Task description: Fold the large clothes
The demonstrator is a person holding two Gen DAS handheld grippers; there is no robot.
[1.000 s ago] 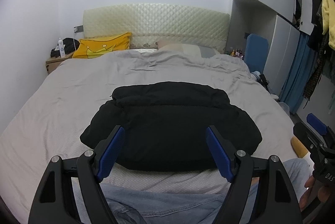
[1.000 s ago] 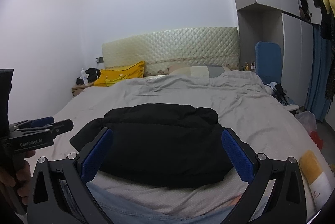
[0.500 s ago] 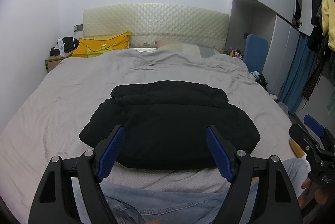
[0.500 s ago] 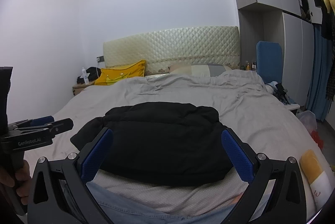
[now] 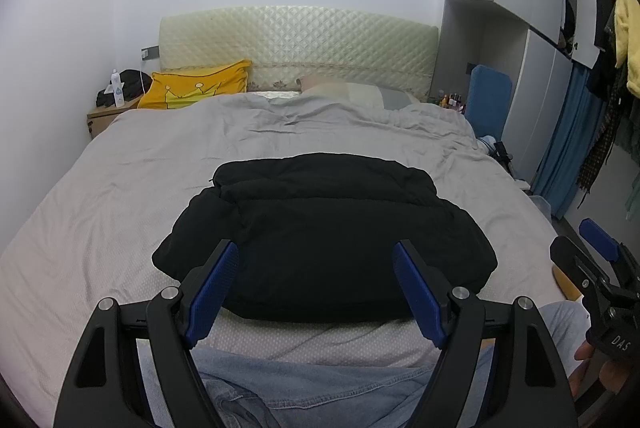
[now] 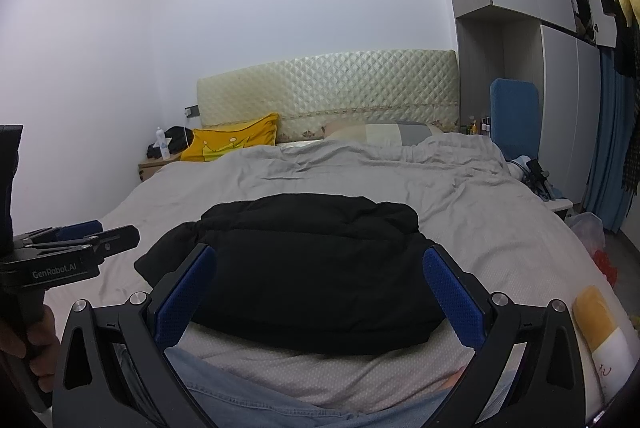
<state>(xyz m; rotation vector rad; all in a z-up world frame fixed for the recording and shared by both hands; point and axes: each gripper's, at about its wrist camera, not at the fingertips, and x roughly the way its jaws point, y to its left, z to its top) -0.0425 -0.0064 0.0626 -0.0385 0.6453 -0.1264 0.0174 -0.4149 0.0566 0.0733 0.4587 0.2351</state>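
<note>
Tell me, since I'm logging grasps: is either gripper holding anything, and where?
Nothing is held. Left gripper and right gripper are open, above the folded black jacket.

A black jacket (image 5: 324,228) is lying on a pale grey bedsheet (image 5: 120,187). The cushion (image 5: 200,89) is showing yellow (with a paler crown print), the headboard (image 5: 296,47) is wearing a cream diamond quilting, and the gripper pads (image 6: 182,298) are showing blue.
</note>
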